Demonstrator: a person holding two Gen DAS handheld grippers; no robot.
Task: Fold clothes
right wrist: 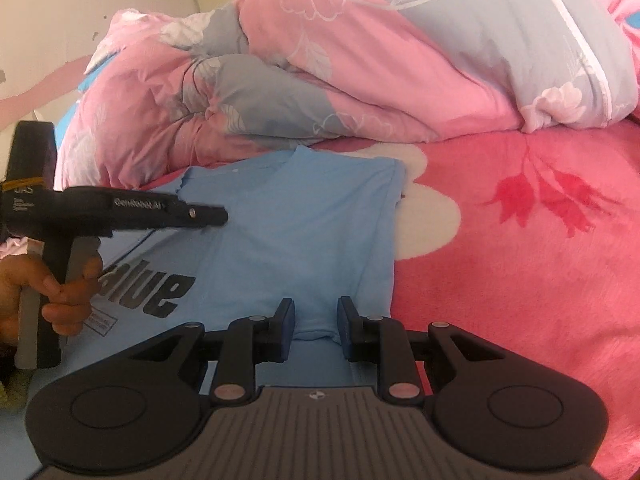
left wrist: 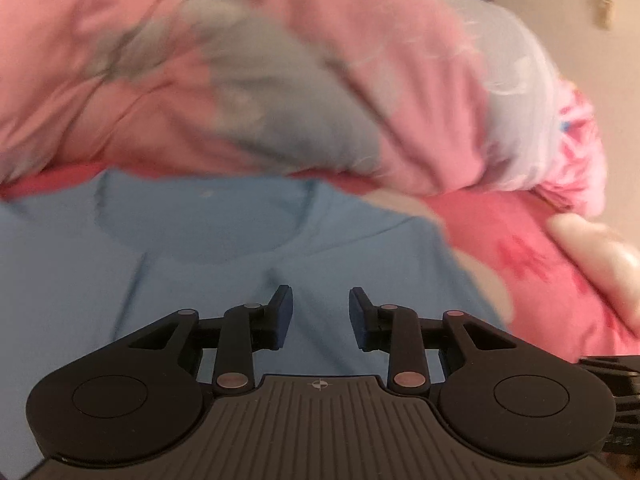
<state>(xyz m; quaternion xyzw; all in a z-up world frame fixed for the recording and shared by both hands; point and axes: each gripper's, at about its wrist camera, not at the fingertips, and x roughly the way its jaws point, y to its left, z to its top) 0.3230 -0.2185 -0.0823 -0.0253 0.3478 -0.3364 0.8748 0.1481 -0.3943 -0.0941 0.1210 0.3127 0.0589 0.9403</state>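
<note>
1 light blue T-shirt (right wrist: 280, 224) lies at the centre of the frame. 1 pink and grey floral duvet (right wrist: 320, 80) is bunched across the top. 1 pink fleece blanket (right wrist: 520, 280) with red flowers fills the right side. 2 black grippers show: 1 (right wrist: 316, 324) at bottom centre, 1 (right wrist: 216, 216) at left, held by 1 hand (right wrist: 60, 292).

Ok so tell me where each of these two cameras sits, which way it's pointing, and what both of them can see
Left wrist: sits on the left gripper, faces across the blue T-shirt toward its collar and the pink-grey quilt; only its own open fingers show.
Right wrist: sits on the right gripper, looks along the shirt's right edge; the person's hand holding the left gripper shows at left.
Shared: T-shirt, quilt, pink blanket.
</note>
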